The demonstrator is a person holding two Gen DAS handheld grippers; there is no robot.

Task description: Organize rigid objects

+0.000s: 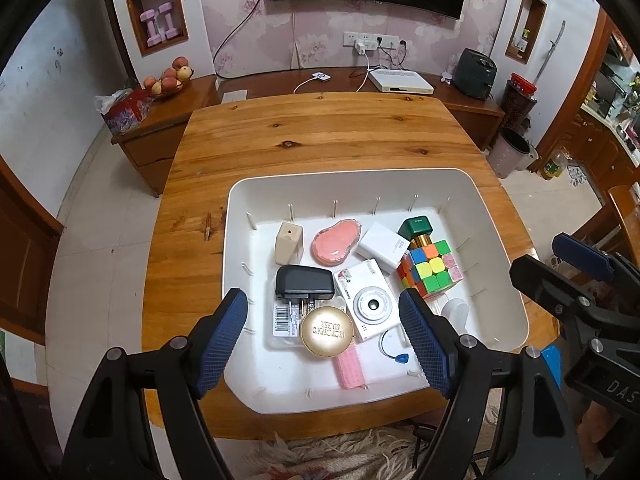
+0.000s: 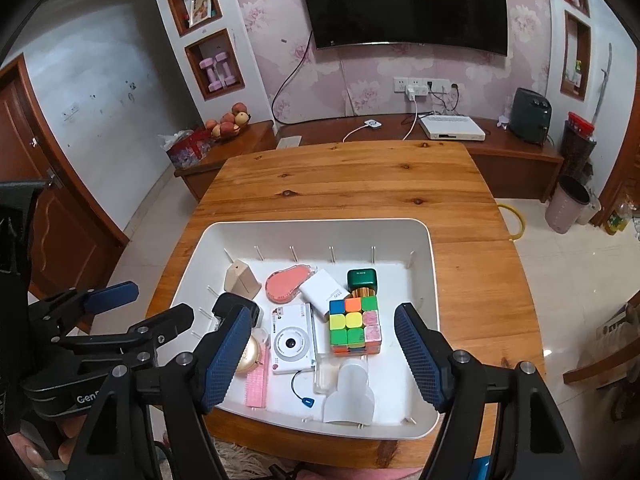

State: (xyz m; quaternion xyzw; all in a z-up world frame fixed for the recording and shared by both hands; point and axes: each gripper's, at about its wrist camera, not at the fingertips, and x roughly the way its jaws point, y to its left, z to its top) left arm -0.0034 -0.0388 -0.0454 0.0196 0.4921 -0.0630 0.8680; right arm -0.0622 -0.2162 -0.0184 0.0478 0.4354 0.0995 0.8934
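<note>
A white bin [image 1: 496,248] [image 2: 424,248] stands on the wooden table and holds several rigid objects: a colour cube [image 1: 432,270] [image 2: 354,324], a white camera [image 1: 368,300] [image 2: 292,340], a black charger [image 1: 304,282], a gold round tin [image 1: 326,332], a pink case [image 1: 336,242] [image 2: 286,288], a white adapter [image 1: 384,246] [image 2: 324,290], a green box [image 1: 416,226] [image 2: 362,278], a beige block [image 1: 288,242] [image 2: 240,278] and a pink comb [image 1: 350,368] [image 2: 256,386]. My left gripper [image 1: 324,340] is open above the bin's near side. My right gripper [image 2: 320,354] is open above the bin too. Both are empty.
The wooden table [image 1: 320,132] [image 2: 352,176] stretches beyond the bin. A low TV bench [image 1: 460,96] with a white set-top box [image 1: 400,82], a fruit bowl [image 1: 170,80] and cables stands behind. A bin [image 1: 510,152] stands on the floor at right.
</note>
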